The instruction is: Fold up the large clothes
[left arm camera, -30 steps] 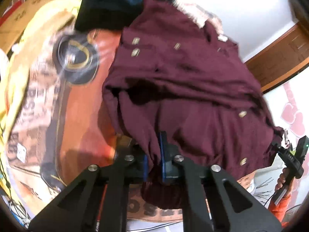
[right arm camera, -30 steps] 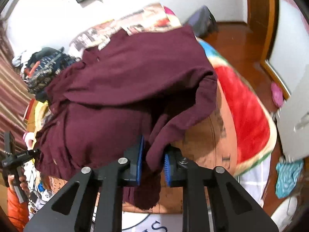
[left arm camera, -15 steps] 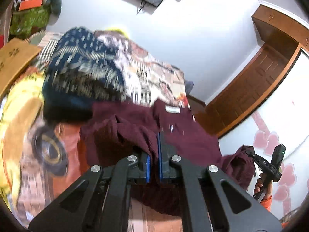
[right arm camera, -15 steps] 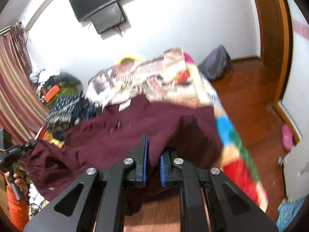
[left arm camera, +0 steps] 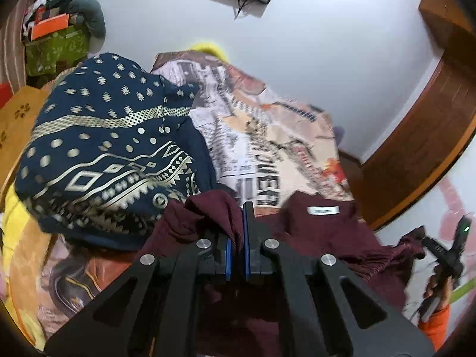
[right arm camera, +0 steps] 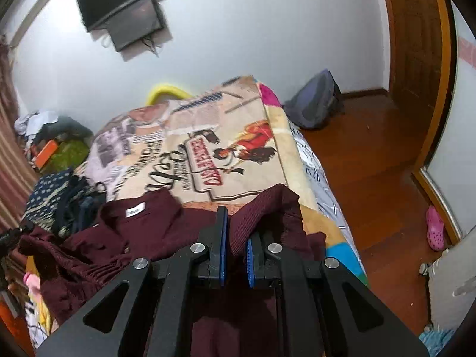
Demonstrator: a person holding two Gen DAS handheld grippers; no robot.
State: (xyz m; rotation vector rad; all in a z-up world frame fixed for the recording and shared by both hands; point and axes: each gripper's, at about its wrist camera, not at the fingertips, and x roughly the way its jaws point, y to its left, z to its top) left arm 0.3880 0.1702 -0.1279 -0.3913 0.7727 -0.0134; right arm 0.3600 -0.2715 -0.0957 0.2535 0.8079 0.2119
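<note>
Home bedrm: bed (right arm camera: pixel 297 160), wall TV (right arm camera: pixel 125 9), backpack (right arm camera: pixel 315 104).

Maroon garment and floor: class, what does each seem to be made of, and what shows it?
Maroon garment: looks like soft ribbed knit fabric, matte; fine ribs show near the clamp. Floor: seems polished wood, reddish-brown and slightly glossy.

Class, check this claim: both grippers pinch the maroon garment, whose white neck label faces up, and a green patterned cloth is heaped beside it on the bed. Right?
Wrong in one respect: the heaped patterned cloth is navy blue with gold motifs, not green, as the left wrist view shows. Both the left gripper and the right gripper pinch the maroon garment, white neck label up.
</note>
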